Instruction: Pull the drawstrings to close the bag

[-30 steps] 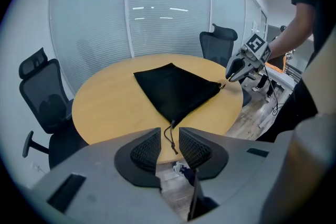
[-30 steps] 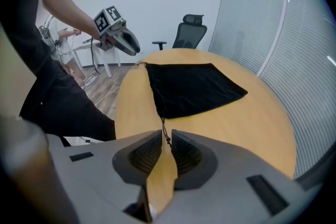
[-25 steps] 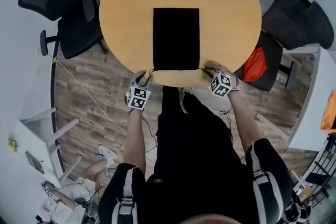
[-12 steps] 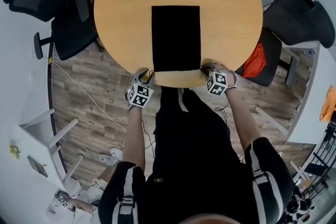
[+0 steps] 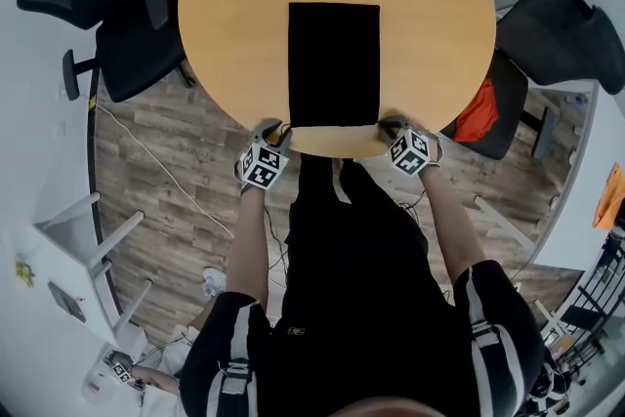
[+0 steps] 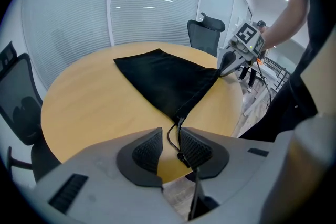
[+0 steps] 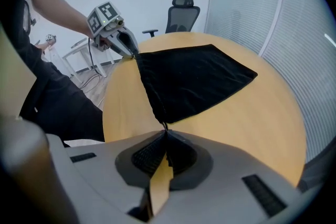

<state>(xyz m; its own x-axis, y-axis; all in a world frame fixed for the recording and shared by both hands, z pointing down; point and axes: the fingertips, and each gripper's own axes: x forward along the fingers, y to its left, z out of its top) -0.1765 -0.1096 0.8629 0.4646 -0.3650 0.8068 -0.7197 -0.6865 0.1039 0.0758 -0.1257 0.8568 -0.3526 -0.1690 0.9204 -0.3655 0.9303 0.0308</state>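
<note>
A round, light-wood table (image 5: pixel 232 7) carries one thing: a flat black bag (image 5: pixel 334 63), laid lengthwise from the table's middle to its near rim, the bag's short end close to that rim.

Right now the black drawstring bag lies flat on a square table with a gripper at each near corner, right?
Not square: the head view shows a round table. The black drawstring bag lies flat on it, left gripper and right gripper at its near corners.
</note>
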